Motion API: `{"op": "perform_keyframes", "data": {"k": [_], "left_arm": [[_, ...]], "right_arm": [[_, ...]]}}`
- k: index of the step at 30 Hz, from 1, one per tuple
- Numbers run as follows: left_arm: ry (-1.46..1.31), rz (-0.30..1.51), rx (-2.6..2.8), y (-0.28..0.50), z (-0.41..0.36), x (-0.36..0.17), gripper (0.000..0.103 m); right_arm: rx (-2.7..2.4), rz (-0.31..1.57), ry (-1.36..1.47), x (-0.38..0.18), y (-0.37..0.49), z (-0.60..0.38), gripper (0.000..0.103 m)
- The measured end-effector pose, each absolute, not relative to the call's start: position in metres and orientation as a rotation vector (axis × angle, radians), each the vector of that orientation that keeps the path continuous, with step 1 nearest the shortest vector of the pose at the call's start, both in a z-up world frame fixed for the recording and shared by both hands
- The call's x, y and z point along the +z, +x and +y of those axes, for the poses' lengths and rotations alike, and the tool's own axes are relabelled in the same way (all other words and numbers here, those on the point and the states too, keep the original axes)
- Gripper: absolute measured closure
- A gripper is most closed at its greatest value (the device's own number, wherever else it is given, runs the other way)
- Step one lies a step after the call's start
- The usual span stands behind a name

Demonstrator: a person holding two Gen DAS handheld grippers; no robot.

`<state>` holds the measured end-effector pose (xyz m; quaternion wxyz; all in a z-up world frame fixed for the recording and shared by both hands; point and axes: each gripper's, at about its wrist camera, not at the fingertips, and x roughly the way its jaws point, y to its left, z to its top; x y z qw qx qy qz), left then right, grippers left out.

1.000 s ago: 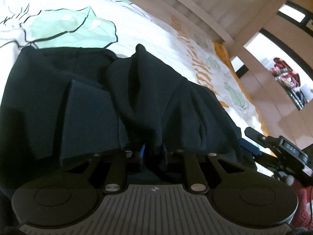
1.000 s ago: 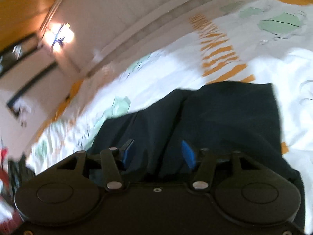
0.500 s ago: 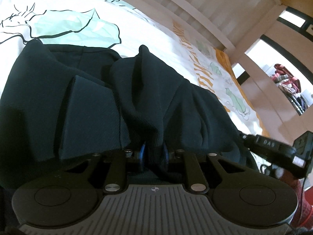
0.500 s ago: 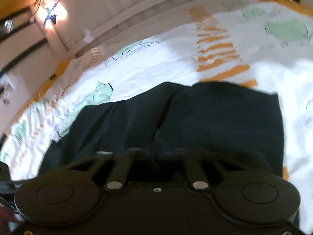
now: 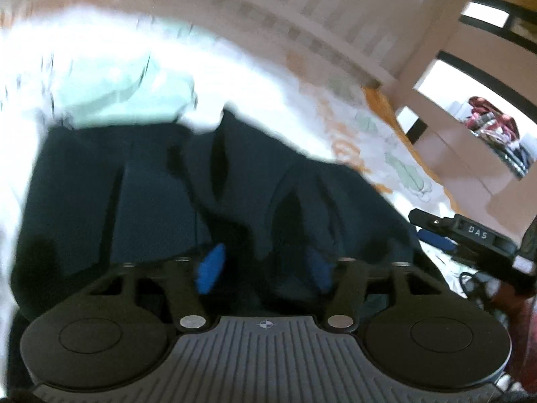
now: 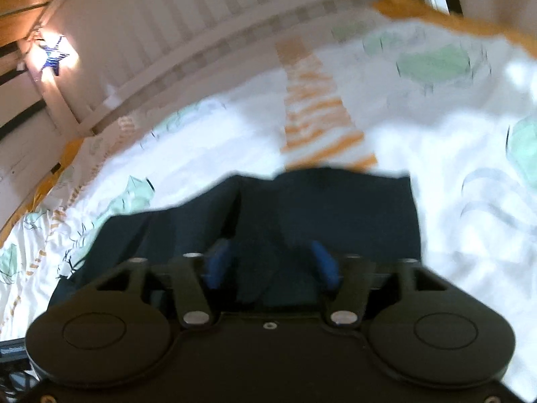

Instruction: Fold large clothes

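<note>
Patterned bedsheet (image 6: 235, 141) carries the dark garment (image 6: 335, 208); left gripper (image 5: 261, 265) and right gripper (image 6: 272, 265) are opening, releasing a fold, so regripping likely follows

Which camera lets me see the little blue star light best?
The right wrist view. The blue star light glows on the wall at the upper left there, above the bed's white rail. The left wrist view does not show it at all; it faces the dark garment and a bright doorway.
</note>
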<state>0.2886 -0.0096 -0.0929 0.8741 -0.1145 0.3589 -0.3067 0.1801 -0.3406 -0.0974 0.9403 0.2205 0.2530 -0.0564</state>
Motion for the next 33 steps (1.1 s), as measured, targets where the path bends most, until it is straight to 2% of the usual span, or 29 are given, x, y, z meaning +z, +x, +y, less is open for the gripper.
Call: {"op": "perform_keyframes", "data": {"k": [4, 6, 9, 10, 12, 16, 21, 33], "left_arm": [[-0.156, 0.686, -0.688, 0.279, -0.028, -0.078, 0.026], [-0.112, 0.703, -0.703, 0.279, -0.040, -0.082, 0.025], [-0.061, 0.749, -0.679, 0.281, -0.051, -0.097, 0.022], [-0.062, 0.785, -0.661, 0.285, -0.053, -0.105, 0.015], [-0.070, 0.795, -0.655, 0.288, -0.055, -0.117, 0.009], [0.108, 0.738, -0.647, 0.288, -0.078, -0.120, 0.000], [0.037, 0.760, -0.645, 0.291, -0.068, -0.109, 0.000], [-0.086, 0.737, -0.639, 0.242, 0.012, -0.052, 0.000]], "right_arm": [[-0.056, 0.468, 0.323, -0.078, 0.176, -0.312, 0.035], [-0.009, 0.487, 0.266, -0.076, 0.179, -0.296, 0.032], [0.017, 0.548, 0.173, -0.085, 0.183, -0.274, 0.032], [0.008, 0.593, 0.144, -0.093, 0.186, -0.269, 0.032], [-0.032, 0.695, 0.120, -0.112, 0.195, -0.266, 0.032], [-0.061, 0.694, 0.136, -0.127, 0.201, -0.274, 0.022], [-0.067, 0.705, 0.166, -0.119, 0.202, -0.276, 0.019], [-0.017, 0.643, 0.294, -0.078, 0.100, -0.307, 0.010]]}}
